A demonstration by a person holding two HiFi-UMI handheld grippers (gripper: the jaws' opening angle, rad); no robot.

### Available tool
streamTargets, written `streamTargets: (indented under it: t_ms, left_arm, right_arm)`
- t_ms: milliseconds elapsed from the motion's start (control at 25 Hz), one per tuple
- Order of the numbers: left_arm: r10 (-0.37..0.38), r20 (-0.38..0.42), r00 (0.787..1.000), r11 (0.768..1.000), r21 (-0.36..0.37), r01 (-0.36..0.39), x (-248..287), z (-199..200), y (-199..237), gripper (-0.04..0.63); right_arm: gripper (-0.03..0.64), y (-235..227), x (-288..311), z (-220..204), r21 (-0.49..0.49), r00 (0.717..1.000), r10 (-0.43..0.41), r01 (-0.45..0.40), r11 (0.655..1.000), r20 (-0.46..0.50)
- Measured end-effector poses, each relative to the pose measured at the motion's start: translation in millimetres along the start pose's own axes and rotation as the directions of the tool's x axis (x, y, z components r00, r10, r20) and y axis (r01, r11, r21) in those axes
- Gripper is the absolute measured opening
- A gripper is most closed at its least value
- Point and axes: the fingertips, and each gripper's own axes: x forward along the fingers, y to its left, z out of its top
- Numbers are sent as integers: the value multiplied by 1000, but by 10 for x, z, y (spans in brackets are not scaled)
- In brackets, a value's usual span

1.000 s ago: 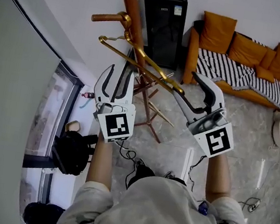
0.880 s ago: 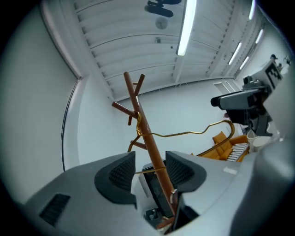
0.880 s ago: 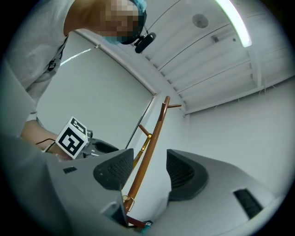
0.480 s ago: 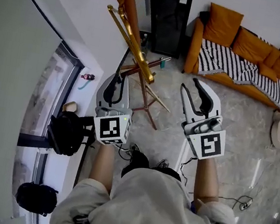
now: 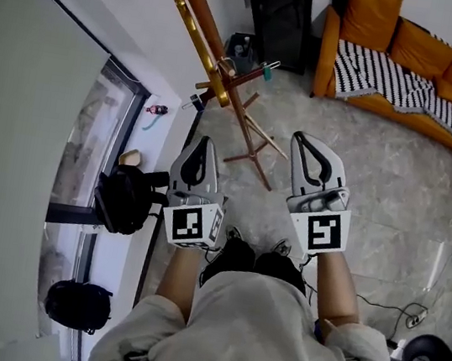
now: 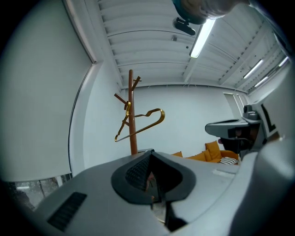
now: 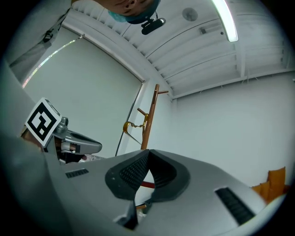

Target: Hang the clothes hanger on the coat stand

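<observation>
Head view, slim gold hanger (image 5: 195, 35) on coat stand (image 5: 242, 118), left gripper (image 5: 204, 141) and right gripper (image 5: 306, 139) pressed together

- coat stand (image 6: 131, 87): reddish-brown wood, smooth, slight sheen
- hanger (image 5: 220, 91): gold metal, glossy
- left gripper (image 5: 205, 142), right gripper (image 5: 302, 141): pale grey plastic shell, matt
- pads (image 6: 136, 173): black, finely ribbed, rubbery look
- floor (image 5: 397, 177): grey marbled tile, polished
- sofa (image 5: 379, 21): orange upholstery, matt
- throw (image 5: 379, 72): striped black-and-white cloth
- shirt (image 5: 253, 333): pale cloth, soft
</observation>
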Motion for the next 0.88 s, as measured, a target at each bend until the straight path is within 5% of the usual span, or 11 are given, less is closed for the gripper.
streamTargets:
  t_ms: [360, 640, 880]
  left_arm:
    - [-93, 27, 995, 993, -71, 94, -314, -75, -241, 9]
    - [-140, 43, 989, 984, -110, 144, -610, 5, 15, 9]
    - [-145, 69, 987, 987, -66, 149, -723, 108, 185, 9]
  right_arm:
    - [5, 383, -238, -46, 32, 998, -53, 54, 998, -28]
    - [5, 725, -310, 114, -27, 992, -112, 111, 993, -65]
    - [5, 944, -286, 179, -50, 987, -138, 135, 990, -82]
